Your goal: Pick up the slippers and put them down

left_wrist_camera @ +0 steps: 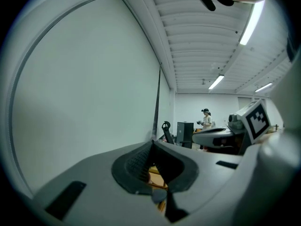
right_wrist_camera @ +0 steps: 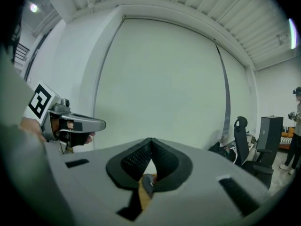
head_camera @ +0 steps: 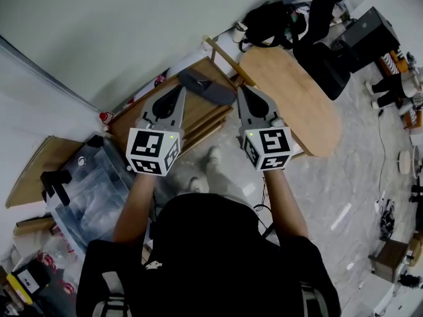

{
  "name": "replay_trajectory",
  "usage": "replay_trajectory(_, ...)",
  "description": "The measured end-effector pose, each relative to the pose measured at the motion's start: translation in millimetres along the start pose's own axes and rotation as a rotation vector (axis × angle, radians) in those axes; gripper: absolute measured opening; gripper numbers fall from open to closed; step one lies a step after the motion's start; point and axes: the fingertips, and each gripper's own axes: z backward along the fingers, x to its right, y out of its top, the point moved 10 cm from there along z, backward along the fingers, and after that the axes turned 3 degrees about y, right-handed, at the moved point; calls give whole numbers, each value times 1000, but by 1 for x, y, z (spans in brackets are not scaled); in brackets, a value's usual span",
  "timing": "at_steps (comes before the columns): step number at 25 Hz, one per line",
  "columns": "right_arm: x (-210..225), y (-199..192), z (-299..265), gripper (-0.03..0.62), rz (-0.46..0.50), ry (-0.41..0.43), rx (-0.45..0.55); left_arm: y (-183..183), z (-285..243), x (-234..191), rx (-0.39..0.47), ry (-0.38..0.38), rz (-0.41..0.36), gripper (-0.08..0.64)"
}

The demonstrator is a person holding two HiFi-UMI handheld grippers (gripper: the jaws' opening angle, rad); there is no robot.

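I am holding both grippers out in front of me, side by side, over the wooden worktop (head_camera: 198, 114). The left gripper (head_camera: 179, 91) is showing its fingers (left_wrist_camera: 141, 161) clenched, tips meeting, with nothing pinched between them. The right gripper (head_camera: 243, 92) is likewise keeping its fingers (right_wrist_camera: 138, 159) pressed together and empty.

The dark grey slipper (head_camera: 208, 86) is lying flat on the wooden worktop, close to the wall (head_camera: 99, 25), between the two sets of fingertips and just beyond them. I cannot tell from the head view whether either tip is touching it.

In the left gripper view I am seeing the right gripper (left_wrist_camera: 221, 136) off to the right; in the right gripper view the left gripper (right_wrist_camera: 75, 125) is sitting off to the left.

To the right of the slipper an oval worktop (head_camera: 294, 94) is standing, with a black backpack (head_camera: 271, 20) beyond it. A clear plastic bin (head_camera: 99, 187) is sitting on the floor at my left.
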Motion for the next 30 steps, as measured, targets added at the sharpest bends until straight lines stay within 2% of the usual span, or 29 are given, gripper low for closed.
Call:
replay_trajectory(11, 40, -15, -45, 0, -13, 52, -47, -14, -53, -7, -54, 35, 25, 8)
replay_trajectory(21, 76, -48, -94, 0, -26, 122, -154, -38, -95, -19, -120, 101, 68, 8)
replay_trajectory(27, 82, -70, -126, 0, -15, 200, -221, -60, -112, -30, -174, 137, 95, 8)
replay_trajectory(30, 82, -87, -137, 0, 7, 256, -299, -71, -117, -33, -198, 155, 114, 8)
